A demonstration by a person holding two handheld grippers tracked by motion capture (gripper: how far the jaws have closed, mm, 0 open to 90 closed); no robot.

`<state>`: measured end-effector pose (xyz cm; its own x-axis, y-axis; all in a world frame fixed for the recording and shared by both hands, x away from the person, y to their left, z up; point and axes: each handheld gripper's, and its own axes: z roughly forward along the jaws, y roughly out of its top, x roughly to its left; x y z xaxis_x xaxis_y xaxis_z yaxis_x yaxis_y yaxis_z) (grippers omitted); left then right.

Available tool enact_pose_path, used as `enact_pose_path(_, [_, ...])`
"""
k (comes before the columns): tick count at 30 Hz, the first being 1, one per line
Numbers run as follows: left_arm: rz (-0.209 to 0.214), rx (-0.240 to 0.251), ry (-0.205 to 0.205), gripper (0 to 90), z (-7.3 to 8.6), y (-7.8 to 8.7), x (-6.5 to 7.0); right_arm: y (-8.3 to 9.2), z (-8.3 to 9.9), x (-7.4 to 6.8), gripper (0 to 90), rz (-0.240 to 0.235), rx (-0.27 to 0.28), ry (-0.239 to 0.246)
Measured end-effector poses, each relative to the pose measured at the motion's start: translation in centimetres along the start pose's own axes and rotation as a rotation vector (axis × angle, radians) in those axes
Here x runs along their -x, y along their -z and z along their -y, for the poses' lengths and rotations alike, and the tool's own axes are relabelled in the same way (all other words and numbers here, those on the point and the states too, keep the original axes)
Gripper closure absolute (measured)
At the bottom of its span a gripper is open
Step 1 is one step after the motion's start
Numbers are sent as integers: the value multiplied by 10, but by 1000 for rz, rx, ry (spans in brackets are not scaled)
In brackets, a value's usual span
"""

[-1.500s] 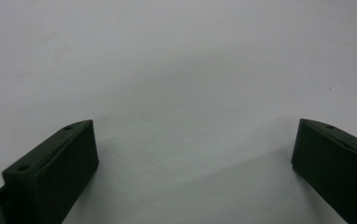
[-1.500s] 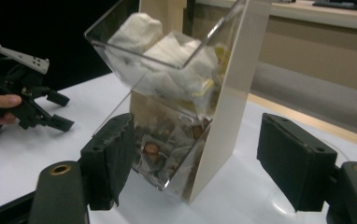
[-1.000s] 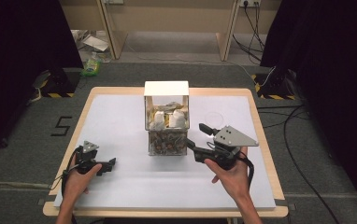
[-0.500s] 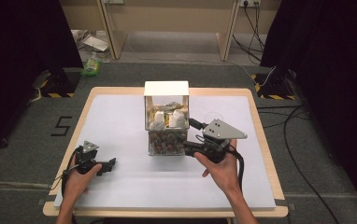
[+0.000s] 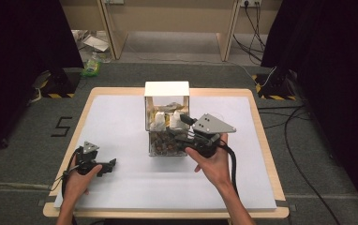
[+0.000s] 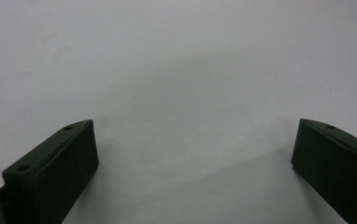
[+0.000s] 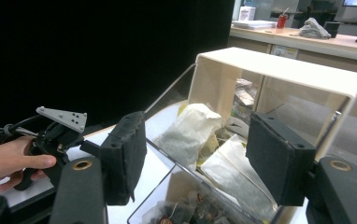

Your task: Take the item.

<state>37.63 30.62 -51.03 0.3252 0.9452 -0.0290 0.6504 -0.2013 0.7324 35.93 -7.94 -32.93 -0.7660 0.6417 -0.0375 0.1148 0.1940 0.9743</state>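
Right gripper view puts us very close: our right gripper (image 7: 195, 158) has its two black jaws apart, and they have just been closing a little, with nothing pinched between them yet. Right past the jaws sits the clear box (image 7: 307, 84) with the white top, open on the side that faces us. Inside it we see white tea bags (image 7: 190, 133) leaning against each other. One stands up tall just beyond the left jaw, and flatter ones lie a bit lower toward the right jaw. So the bags are straight ahead of this gripper and a little below it, and the long side of the tall bag points up. We think the next move is to push the jaws forward and down into the opening and pinch one bag across its thin side.

High view shows the same thing from above. Our right gripper (image 5: 186, 127) is at the right side of the clear box (image 5: 166, 89), almost touching it. Our left gripper (image 5: 106, 166) rests low on the white worktop (image 5: 121, 117), well apart from the box, with its jaws wide apart and nothing between them. The right hand (image 5: 212, 161) is much nearer to the bags, so we think it should be the one to grab.
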Motion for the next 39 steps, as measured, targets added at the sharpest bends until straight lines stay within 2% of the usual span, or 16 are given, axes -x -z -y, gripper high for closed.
enact_pose_path(4, [1, 1, 0, 0, 0, 0, 0, -7, -2, 0, 408, 1, 0, -3])
enact_pose_path(7, [1, 1, 0, 0, 0, 0, 0, -14, -4, 1, 421, 7, -10, 15])
enact_pose_path(15, [1, 1, 0, 0, 0, 0, 0, -29, -7, 1, 441, 6, -14, 8])
enact_pose_path(24, [1, 0, 0, 0, 0, 0, 0, -50, -15, -3, 393, 15, -36, 7])
enact_pose_path(26, [1, 1, 0, 0, 0, 0, 0, -58, -17, -6, 383, 31, -54, 21])
enact_pose_path(32, [1, 1, 0, 0, 0, 0, 0, -71, -18, -9, 373, 68, -96, 20])
enact_pose_path(39, [2, -3, 0, 0, 0, 0, 0, -76, -15, -8, 458, 101, -147, 10])
